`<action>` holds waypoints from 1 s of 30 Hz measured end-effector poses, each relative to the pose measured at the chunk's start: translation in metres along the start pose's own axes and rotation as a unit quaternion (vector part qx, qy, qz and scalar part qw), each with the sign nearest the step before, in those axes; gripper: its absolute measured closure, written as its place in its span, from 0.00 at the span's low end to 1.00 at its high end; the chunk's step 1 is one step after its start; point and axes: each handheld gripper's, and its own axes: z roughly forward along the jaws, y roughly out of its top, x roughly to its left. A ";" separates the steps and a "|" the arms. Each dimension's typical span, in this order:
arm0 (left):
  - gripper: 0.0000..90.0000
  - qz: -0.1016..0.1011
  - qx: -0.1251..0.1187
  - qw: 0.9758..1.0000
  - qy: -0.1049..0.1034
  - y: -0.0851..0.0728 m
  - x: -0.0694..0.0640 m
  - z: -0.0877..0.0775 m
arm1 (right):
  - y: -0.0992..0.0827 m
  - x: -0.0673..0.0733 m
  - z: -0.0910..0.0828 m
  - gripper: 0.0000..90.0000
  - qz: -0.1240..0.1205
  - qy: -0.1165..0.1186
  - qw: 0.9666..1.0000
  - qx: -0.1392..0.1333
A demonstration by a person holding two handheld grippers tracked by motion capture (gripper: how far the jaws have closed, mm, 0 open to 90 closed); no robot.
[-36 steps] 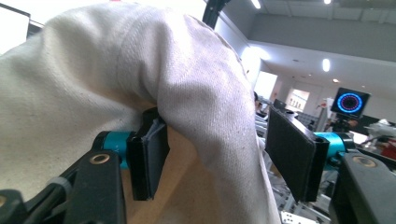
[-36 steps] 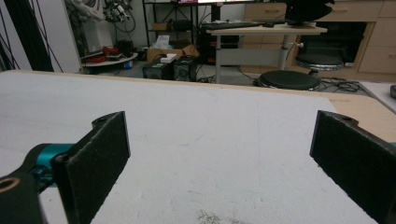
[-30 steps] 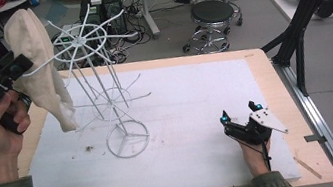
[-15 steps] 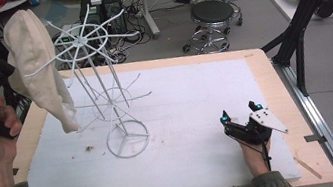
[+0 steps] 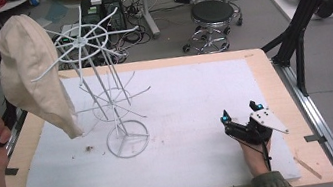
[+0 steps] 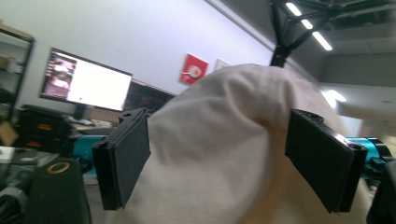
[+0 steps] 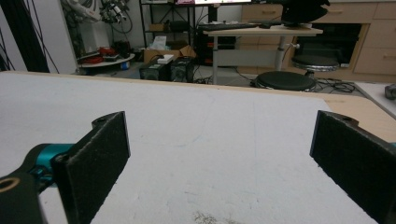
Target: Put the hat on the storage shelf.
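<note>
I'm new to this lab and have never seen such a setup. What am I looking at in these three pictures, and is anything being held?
There is no robot arm here: a person sits at a table and holds a two-jaw gripper in each hand. The wide picture comes from a fixed camera above the person. The other two come from cameras riding on the grippers, looking along their black jaws.

On the white mat stands a white wire rack, with a cream cloth cap hanging on one of its upper arms. The left gripper has just been opening its jaws; in its own view they stand apart on either side of the cap without pressing it. The right gripper rests low over the mat, open and holding nothing.
</note>
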 end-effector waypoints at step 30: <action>0.25 0.072 -0.016 0.980 0.182 -0.052 0.013 -0.048 | 0.000 -0.001 -0.002 0.04 0.001 -0.006 1.000 -0.001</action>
